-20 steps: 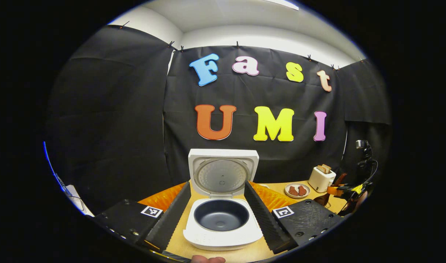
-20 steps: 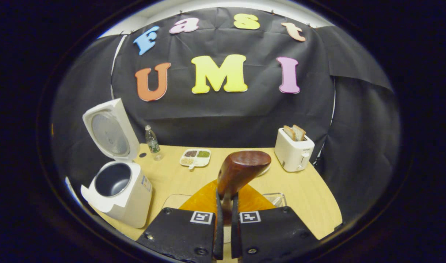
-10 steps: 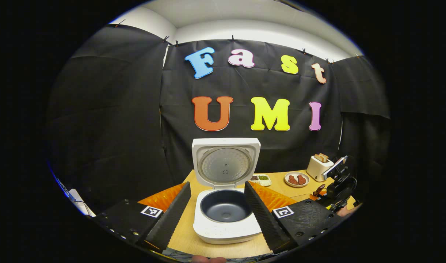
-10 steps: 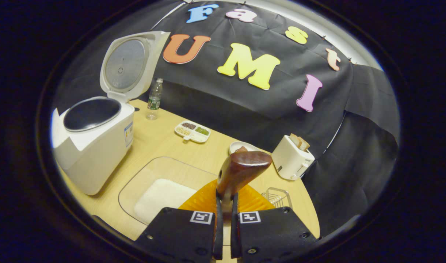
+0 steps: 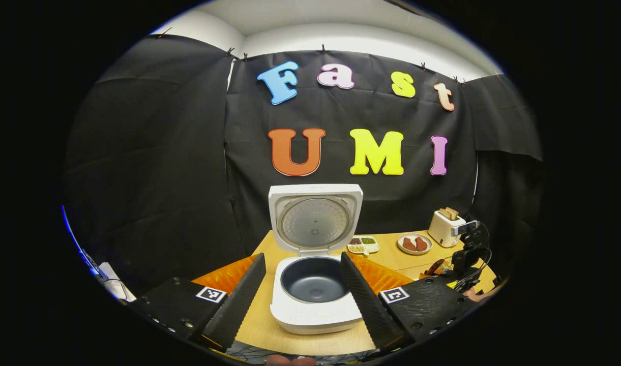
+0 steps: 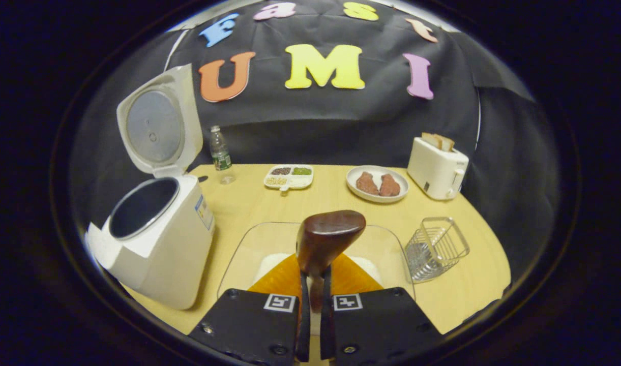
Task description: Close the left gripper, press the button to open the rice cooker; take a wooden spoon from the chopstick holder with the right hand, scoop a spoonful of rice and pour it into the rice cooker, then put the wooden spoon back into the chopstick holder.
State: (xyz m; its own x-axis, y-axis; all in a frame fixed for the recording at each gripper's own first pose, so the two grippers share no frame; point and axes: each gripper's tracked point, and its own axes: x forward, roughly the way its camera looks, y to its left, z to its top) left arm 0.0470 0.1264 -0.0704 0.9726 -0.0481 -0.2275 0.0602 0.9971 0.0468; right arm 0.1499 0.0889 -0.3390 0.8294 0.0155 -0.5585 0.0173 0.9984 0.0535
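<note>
My right gripper (image 6: 313, 325) is clamping the wooden spoon (image 6: 326, 239) low on its stiff, light handle; left gripper (image 5: 302, 292), fingers apart, is framing the open rice cooker (image 5: 315, 292) at 12 o'clock.

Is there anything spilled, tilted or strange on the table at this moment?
Only one thing: the wire chopstick holder lies tipped on its side, right of the glass rice dish. Nothing looks spilled. The rice cooker stands upright, lid open, pot empty. The right gripper holds the wooden spoon above the dish.
</note>
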